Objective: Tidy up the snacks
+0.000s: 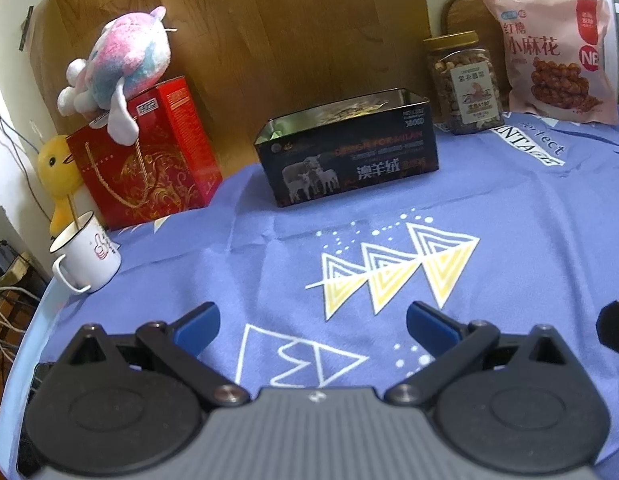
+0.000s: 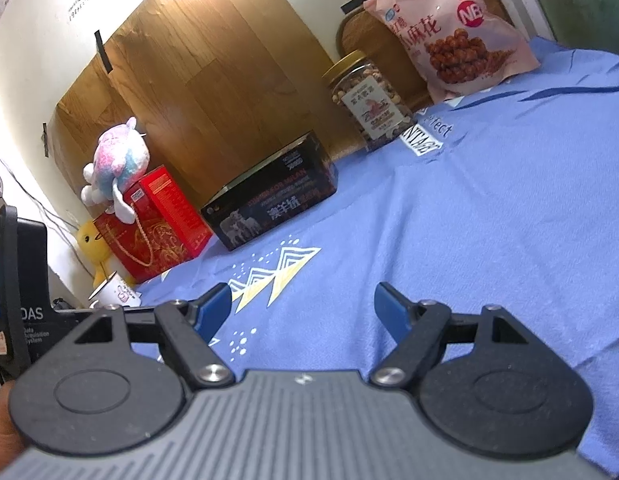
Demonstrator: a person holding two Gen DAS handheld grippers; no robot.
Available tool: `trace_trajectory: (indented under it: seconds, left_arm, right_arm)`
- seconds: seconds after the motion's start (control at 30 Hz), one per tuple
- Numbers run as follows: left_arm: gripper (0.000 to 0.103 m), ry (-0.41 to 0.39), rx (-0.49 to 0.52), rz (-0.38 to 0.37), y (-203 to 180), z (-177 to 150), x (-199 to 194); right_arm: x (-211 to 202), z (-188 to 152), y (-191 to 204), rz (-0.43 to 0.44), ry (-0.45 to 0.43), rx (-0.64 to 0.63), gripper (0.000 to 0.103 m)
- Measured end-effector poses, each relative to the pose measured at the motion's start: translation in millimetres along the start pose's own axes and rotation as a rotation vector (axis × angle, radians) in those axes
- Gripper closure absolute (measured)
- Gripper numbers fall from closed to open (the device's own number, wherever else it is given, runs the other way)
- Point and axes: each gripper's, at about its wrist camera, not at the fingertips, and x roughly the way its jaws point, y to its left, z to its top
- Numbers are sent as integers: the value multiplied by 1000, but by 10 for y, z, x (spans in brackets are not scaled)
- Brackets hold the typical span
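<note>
An open black tin box [image 1: 349, 152] with sheep pictures stands at the back of the blue cloth; it also shows in the right wrist view [image 2: 269, 204]. A clear nut jar [image 1: 463, 84] with a gold lid stands right of it, also seen in the right wrist view [image 2: 369, 102]. A pink snack bag [image 1: 557, 56] leans at the far right, and shows in the right wrist view [image 2: 453, 28]. My left gripper [image 1: 311, 322] is open and empty, low over the cloth near the front. My right gripper [image 2: 303, 304] is open and empty too.
A red gift box [image 1: 149, 160] with a pink-blue plush toy [image 1: 117, 68] on top stands back left, a yellow duck [image 1: 57, 172] and a white mug [image 1: 85, 256] beside it. A wooden board [image 1: 249, 40] backs the table. The table's left edge [image 1: 25, 344] is close.
</note>
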Motion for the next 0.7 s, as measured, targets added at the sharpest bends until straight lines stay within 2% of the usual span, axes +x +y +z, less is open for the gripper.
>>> trace_trajectory:
  seconds: [0.7]
  left_arm:
    - [0,-53,-38,-6,58,0,-157]
  right_arm:
    - [-42,-17,18,11,-13,-5,22]
